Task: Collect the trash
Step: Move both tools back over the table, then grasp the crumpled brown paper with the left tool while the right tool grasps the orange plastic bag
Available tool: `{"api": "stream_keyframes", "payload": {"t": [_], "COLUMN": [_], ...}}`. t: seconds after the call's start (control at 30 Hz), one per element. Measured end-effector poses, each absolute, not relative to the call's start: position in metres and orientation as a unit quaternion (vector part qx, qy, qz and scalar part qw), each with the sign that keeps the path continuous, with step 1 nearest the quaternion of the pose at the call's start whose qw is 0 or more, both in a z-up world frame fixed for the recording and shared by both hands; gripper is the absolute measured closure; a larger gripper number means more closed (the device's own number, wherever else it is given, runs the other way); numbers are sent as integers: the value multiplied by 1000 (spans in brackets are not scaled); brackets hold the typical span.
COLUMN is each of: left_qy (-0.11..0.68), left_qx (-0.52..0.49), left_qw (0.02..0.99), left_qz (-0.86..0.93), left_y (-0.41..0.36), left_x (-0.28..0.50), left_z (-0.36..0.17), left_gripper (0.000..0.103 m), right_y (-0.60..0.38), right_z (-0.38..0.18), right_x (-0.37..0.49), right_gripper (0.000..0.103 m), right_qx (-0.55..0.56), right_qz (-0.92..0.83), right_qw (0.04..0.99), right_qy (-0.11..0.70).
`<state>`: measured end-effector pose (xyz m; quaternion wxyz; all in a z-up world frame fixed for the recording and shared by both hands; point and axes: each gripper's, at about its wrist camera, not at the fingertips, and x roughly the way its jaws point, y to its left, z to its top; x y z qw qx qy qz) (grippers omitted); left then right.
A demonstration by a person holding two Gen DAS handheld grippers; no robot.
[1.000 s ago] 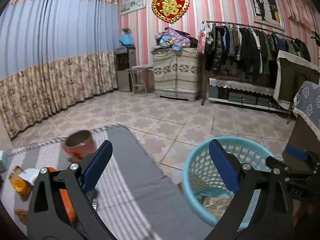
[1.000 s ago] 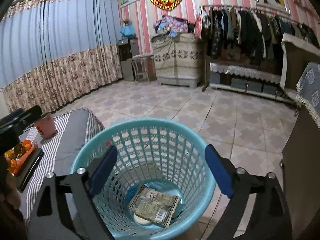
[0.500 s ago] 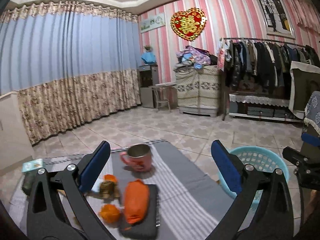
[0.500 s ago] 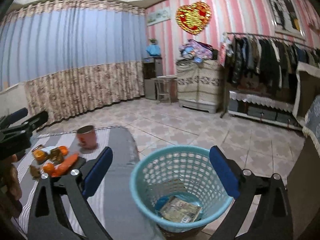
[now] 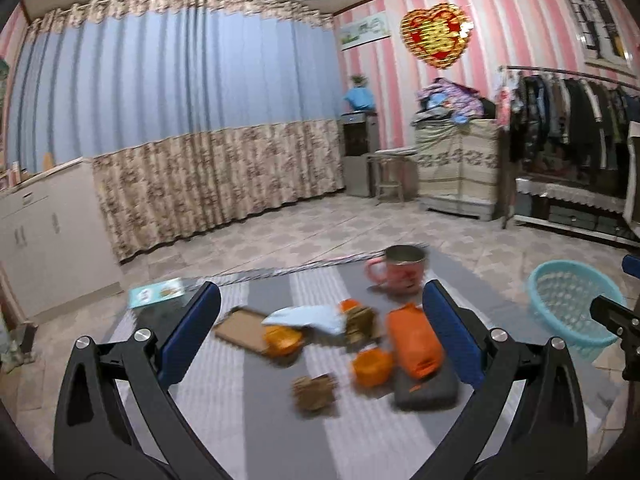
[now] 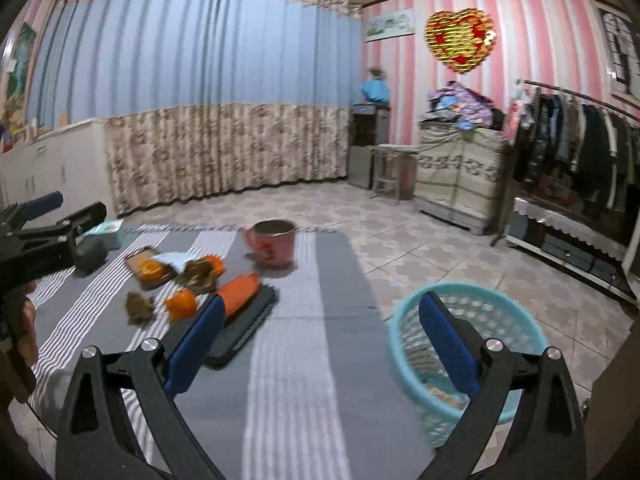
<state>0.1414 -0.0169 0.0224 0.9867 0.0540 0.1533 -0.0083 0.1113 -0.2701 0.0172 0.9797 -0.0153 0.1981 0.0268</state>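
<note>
1. Hovering above the striped table cloth (image 5: 280,420) with jaws spread wide and nothing between them: left gripper (image 5: 320,332), aimed at the litter, likely lining up a pick.
2. Held lower and nearer the table edge, jaws likewise apart and empty: right gripper (image 6: 320,344), straddling the gap between table and basket (image 6: 472,344).
3. Scattered mid-table, well apart from the basket: orange peel pieces (image 5: 372,366), brown crumpled scraps (image 5: 314,390), a pale blue tissue (image 5: 308,318), a flat brown tray (image 5: 240,328). Blurred, so exact nature uncertain.
4. Resting on a dark slab (image 5: 428,390): an orange packet (image 5: 414,342), touching it. Trash or not, cannot tell.
5. Standing upright behind the litter: a pink mug (image 5: 398,274), probably not trash.
6. Set on the floor just beside the table's right edge, presumably for short drops: the teal basket, already holding some wrapper-like refuse.
7. Judged stage: between deposits, most litter not yet collected.
</note>
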Motion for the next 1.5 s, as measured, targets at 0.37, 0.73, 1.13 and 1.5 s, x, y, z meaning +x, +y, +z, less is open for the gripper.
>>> {"api": "stream_keyframes", "payload": {"t": [0.37, 0.73, 1.13, 1.5], "left_qy": [220, 321, 404, 316], "left_qx": [4, 16, -24, -1], "left_qw": [975, 946, 908, 948], "left_qz": [12, -40, -105, -34], "left_y": [73, 33, 25, 41], "left_x": [170, 230, 259, 237], "left_z": [-19, -83, -112, -87], "left_gripper": [5, 6, 56, 58], "right_y": [-220, -228, -229, -188], "right_z": [-25, -56, -56, -65], "right_x": [146, 164, 185, 223], "right_gripper": [8, 8, 8, 8], "right_qx": [0, 11, 26, 5], "right_qz": [36, 0, -1, 34], "right_qw": [966, 956, 952, 940], "right_qy": [255, 294, 306, 339]}}
